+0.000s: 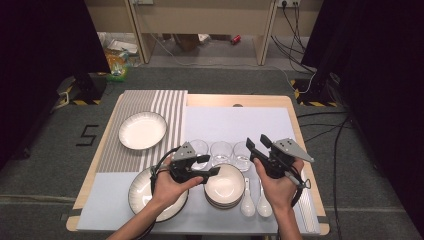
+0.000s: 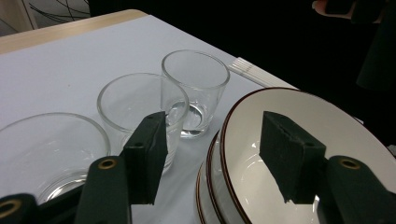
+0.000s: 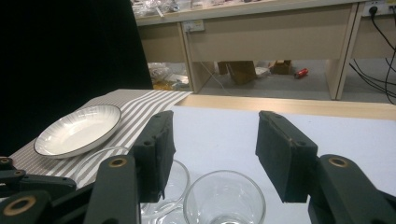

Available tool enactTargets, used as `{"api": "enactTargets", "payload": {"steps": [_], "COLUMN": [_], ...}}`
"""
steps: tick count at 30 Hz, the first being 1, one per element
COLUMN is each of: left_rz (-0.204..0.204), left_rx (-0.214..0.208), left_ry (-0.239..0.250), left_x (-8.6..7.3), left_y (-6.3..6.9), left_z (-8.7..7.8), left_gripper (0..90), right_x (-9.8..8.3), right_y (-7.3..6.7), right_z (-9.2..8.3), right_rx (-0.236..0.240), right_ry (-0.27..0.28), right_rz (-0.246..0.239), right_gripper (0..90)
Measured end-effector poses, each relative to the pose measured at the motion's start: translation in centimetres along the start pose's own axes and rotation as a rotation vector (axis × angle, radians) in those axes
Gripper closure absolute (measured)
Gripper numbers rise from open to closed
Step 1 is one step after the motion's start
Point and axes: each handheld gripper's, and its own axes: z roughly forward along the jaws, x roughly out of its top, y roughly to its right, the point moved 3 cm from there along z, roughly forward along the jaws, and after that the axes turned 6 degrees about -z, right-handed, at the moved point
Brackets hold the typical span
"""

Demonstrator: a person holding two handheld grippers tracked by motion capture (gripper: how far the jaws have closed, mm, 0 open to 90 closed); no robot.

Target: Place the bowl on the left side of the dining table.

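You can read just one sign here: a large dark "5" marked on the grey floor to the left of the table, seen from the high view (it is drawn in blocky, angular strokes, so it could also pass for an "S"). The yellow-and-black hazard stripes at the foot of the stand near it carry no writing. You will find no lettering or brand on the plates, bowls, glasses or spoons, and the packets on the far floor are too small to read.
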Motion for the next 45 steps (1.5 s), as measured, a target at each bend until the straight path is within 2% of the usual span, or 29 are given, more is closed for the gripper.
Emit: {"api": "enactTargets", "payload": {"steps": [7,10,19,28,36,44,45], "left_rz": [0.014,0.012,0.040,0.047,0.081,0.105,0.117], "left_rx": [-0.009,-0.004,0.005,0.005,0.009,-0.008,-0.007], "left_ry": [-0.017,-0.029,-0.065,-0.079,-0.094,-0.112,-0.118], "left_x": [0.1,0.0,-0.2,-0.2,-0.3,-0.3,-0.3], "left_y": [0.2,0.2,0.1,0.0,0.1,0.3,0.3], "left_z": [0.6,0.8,1.4,1.6,1.8,2.2,2.2], "left_gripper": [48.8,51.9,60.4,65.3,69.7,74.9,75.1], "right_x": [0.0,0.0,0.0,0.0,0.0,-0.1,-0.1], "right_y": [0.1,0.1,0.1,0.1,0.0,0.0,0.0], "right_z": [0.0,0.0,0.0,-0.1,-0.1,0.0,0.0], "right_rx": [-0.002,0.001,-0.001,0.003,0.003,0.006,0.006], "right_ry": [-0.001,0.000,-0.002,0.000,0.000,-0.001,0.000], "right_rz": [-0.005,-0.001,-0.005,0.000,-0.001,0.007,0.005], "right_gripper": [47.0,47.0,47.0,47.0,47.0,46.9,46.9]}}
